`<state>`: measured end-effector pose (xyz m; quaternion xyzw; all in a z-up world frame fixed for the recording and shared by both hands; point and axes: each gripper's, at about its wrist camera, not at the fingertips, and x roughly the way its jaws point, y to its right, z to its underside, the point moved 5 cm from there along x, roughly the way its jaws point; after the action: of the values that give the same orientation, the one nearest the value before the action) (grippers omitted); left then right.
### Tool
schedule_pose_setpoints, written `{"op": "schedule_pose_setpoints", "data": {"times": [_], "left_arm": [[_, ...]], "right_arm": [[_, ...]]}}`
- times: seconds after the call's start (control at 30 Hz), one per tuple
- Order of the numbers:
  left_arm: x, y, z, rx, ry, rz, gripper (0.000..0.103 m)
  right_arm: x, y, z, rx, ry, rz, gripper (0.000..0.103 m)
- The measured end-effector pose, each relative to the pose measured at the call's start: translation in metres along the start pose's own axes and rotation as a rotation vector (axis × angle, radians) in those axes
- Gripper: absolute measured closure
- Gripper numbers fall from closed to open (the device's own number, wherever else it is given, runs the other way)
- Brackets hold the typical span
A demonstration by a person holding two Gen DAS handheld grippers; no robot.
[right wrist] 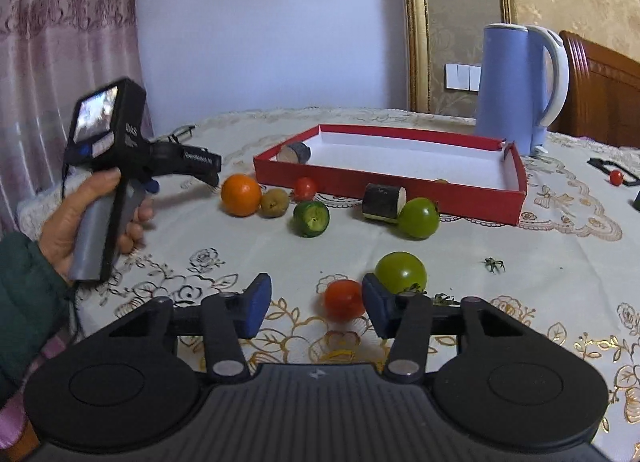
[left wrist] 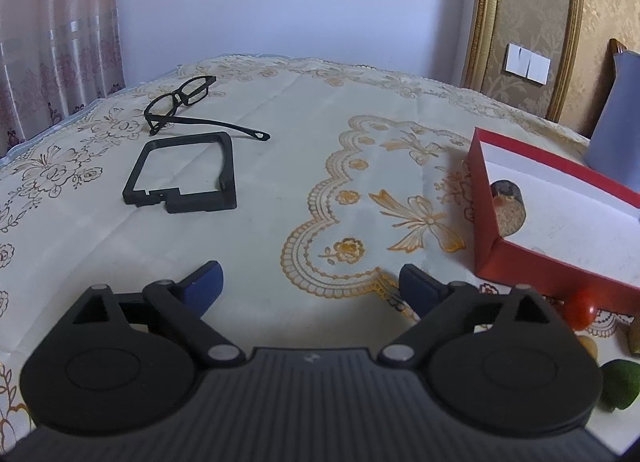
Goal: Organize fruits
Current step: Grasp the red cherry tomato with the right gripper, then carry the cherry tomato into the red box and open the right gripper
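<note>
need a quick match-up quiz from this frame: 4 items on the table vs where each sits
Items:
1. orange
2. red tomato
3. kettle
4. glasses

Places:
A. between the right gripper's fingers
B. behind the red box
C. beside the black frame
D. next to the kiwi

Pairs: 1-D, 2-A, 3-B, 4-C

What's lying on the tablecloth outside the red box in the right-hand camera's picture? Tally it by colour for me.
red tomatoes: 3
green tomatoes: 2
green cut piece: 1
orange fruit: 1
brown fruit: 1
dark-skinned cut piece: 1
Total: 9
</note>
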<state>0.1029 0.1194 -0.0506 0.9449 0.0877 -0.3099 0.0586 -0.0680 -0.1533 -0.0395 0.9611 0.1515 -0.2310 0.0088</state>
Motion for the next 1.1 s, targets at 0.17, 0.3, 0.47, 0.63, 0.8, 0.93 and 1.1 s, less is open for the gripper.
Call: {"op": "schedule_pose_setpoints", "data": {"times": [0.17, 0.3, 0.47, 0.63, 0.8, 0.93, 1.1], "left_arm": [[0.0, 0.0, 0.0, -0.003, 0.0, 0.009, 0.006], [0.0, -0.001, 0.0, -0.01, 0.002, 0.016, 0.005], [-0.001, -0.002, 0.0, -0.01, 0.002, 0.017, 0.005], [-0.001, -0.001, 0.0, -0.014, 0.002, 0.02, 0.004], [-0.001, -0.001, 0.0, -0.014, 0.001, 0.021, 0.003], [-0.001, -0.001, 0.0, -0.015, 0.001, 0.023, 0.003], [0.0, -0.001, 0.0, -0.017, 0.002, 0.027, 0.002]], "right_arm": [[0.008, 0.002, 0.0, -0.003, -0.007, 0.054, 0.061], [0.015, 0.0, 0.0, -0.055, -0.024, 0.105, 0.061], [0.023, 0.002, 0.007, -0.067, -0.05, 0.128, 0.062], [0.024, 0.004, 0.007, -0.054, -0.04, 0.134, 0.078], [0.023, 0.009, 0.008, -0.014, -0.03, 0.112, 0.078], [0.018, 0.008, 0.002, -0.013, -0.022, 0.069, 0.077], [0.008, 0.013, -0.02, -0.023, 0.051, 0.083, 0.077]]}}
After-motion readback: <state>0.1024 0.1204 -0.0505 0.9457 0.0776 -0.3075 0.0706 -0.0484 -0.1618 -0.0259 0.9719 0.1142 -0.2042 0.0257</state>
